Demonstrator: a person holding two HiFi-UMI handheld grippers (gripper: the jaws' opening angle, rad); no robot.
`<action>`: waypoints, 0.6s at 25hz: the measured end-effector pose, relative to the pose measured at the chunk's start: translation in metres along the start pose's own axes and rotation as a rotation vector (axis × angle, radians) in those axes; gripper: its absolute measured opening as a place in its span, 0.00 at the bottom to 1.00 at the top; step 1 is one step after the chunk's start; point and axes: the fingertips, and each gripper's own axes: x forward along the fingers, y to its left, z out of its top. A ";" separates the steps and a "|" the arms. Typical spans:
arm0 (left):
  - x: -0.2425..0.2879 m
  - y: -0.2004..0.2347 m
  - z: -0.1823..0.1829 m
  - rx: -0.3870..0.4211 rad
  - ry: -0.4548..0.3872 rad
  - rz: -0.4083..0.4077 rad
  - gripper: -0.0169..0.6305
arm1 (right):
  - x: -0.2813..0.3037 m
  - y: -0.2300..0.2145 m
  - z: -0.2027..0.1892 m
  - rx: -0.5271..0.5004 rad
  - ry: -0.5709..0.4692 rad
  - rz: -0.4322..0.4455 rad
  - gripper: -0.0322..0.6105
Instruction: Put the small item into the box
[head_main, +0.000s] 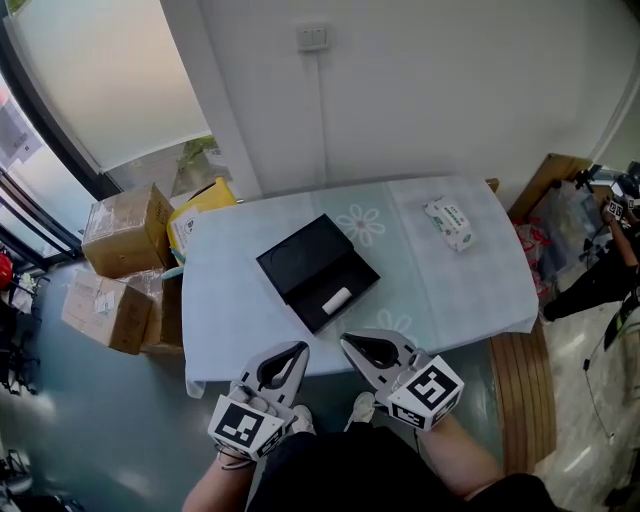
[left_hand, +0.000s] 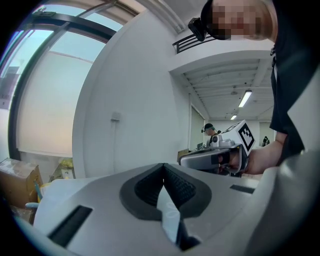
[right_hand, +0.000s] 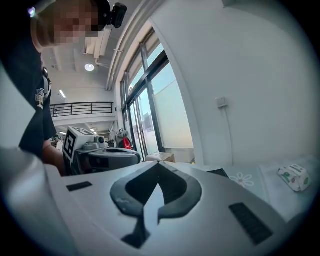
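While both grippers hung just short of the table's near edge, neither one held anything. On the left gripper (head_main: 301, 347) the two jaws were pressed together at their tips, with nothing caught between the dark ribbed pads (left_hand: 176, 186). The right gripper (head_main: 346, 343) was the same, its jaws meeting at the tip and empty. They sat side by side, close but not touching, both pointing toward the middle of the table (head_main: 455, 295), which was covered by a pale blue-green cloth printed with white flowers.

A black box (head_main: 300, 256) lay open near the centre of that cloth, set at an angle to the table's edges, just beyond the gripper tips. The small white item (head_main: 336, 299) lay inside the box, in the half nearer the grippers, close to that half's near corner. Neither gripper touched the box or the item.

Well apart from the box, toward the far right of the table, lay a white and green packet of wipes (head_main: 448, 222). Brown cardboard boxes (head_main: 127, 231) were stacked on the floor to the left of the table, with a yellow carton (head_main: 196, 214) beside them against the wall. A wall socket (head_main: 313, 37) sat high on the white wall behind the table, and a wooden bench (head_main: 521, 392) stood by the table's right end.
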 end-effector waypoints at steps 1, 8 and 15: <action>-0.002 0.002 0.001 0.001 0.000 -0.011 0.04 | 0.001 0.003 0.001 0.001 -0.002 -0.012 0.06; -0.016 0.005 -0.002 0.005 -0.011 -0.099 0.04 | 0.003 0.021 -0.002 0.000 -0.004 -0.097 0.06; -0.023 0.005 -0.003 0.005 -0.019 -0.172 0.04 | 0.003 0.031 -0.006 0.008 -0.002 -0.165 0.06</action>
